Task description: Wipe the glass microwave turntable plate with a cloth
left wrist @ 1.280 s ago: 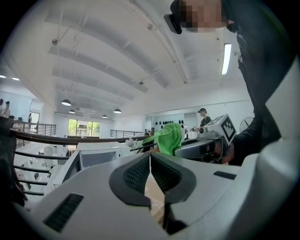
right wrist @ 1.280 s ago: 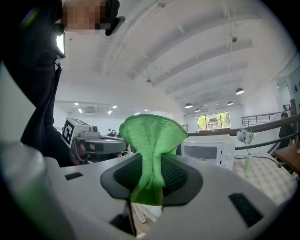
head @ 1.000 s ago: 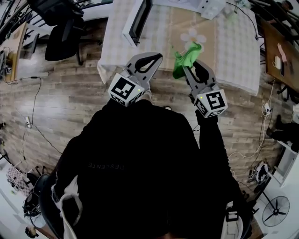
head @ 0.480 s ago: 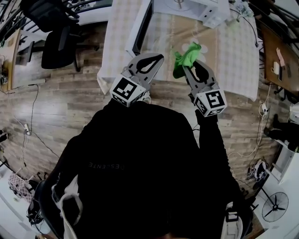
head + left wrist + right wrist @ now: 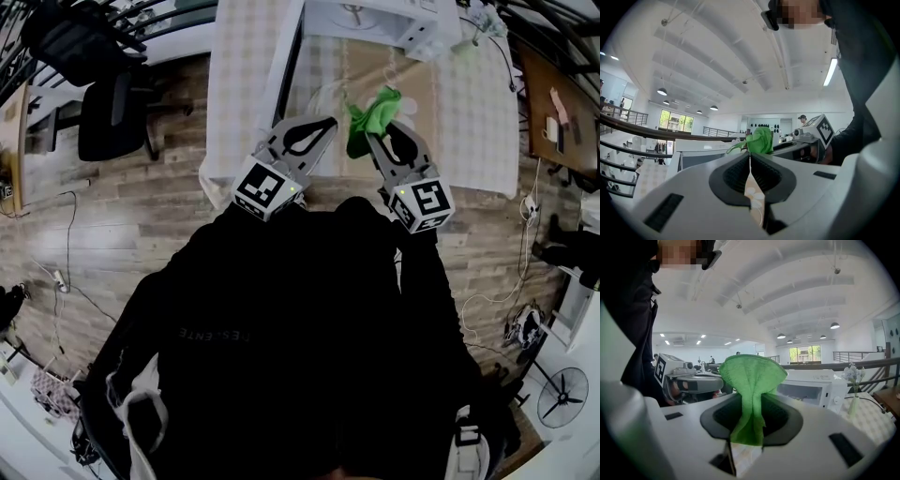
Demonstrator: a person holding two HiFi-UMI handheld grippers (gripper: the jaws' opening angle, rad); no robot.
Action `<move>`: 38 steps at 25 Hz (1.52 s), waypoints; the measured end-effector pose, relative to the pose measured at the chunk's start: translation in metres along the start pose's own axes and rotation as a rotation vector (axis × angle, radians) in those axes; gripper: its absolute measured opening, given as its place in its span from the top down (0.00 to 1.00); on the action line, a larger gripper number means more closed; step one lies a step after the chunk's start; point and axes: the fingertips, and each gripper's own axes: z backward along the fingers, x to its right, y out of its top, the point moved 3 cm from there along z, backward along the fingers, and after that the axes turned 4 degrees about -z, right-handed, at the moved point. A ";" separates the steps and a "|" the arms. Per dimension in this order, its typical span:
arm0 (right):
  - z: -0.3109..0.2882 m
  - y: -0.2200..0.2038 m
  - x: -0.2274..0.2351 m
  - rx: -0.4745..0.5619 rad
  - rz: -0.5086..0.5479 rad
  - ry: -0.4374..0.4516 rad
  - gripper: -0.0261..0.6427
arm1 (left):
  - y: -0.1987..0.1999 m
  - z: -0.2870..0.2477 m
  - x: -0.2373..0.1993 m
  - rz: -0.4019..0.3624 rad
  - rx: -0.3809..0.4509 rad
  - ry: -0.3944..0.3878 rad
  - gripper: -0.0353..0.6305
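My right gripper [image 5: 373,134] is shut on a bright green cloth [image 5: 371,116], which bunches up above its jaws over the table's near edge. In the right gripper view the cloth [image 5: 752,378] stands pinched between the jaws and fans out above them. My left gripper [image 5: 328,123] is held just left of it, shut with nothing between its jaws [image 5: 750,155]. A faint round glassy outline [image 5: 323,97] lies on the table ahead of the left gripper; I cannot tell for sure that it is the turntable plate.
A white microwave [image 5: 375,13] stands at the table's far side with its door [image 5: 286,56] swung open to the left. The table [image 5: 473,103] has a checked cloth. An office chair [image 5: 103,112] stands at the left, a vase of flowers [image 5: 853,397] at the right.
The table and microwave have come further into view. Both grippers sit slightly nearer to it, and the left one has shifted right. The cloth stays gripped.
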 end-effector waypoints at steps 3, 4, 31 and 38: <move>-0.006 -0.002 0.008 -0.018 0.006 0.009 0.76 | -0.002 -0.004 -0.004 0.013 -0.005 0.018 0.91; -0.009 -0.003 0.013 -0.028 0.010 0.016 0.76 | -0.003 -0.006 -0.006 0.018 -0.011 0.028 0.91; -0.181 -0.124 0.091 -0.528 0.314 0.378 0.75 | -0.064 -0.037 -0.036 0.072 -0.057 0.349 0.91; -0.216 -0.167 0.090 -0.665 0.483 0.434 0.75 | -0.083 -0.033 -0.039 0.102 -0.075 0.385 0.91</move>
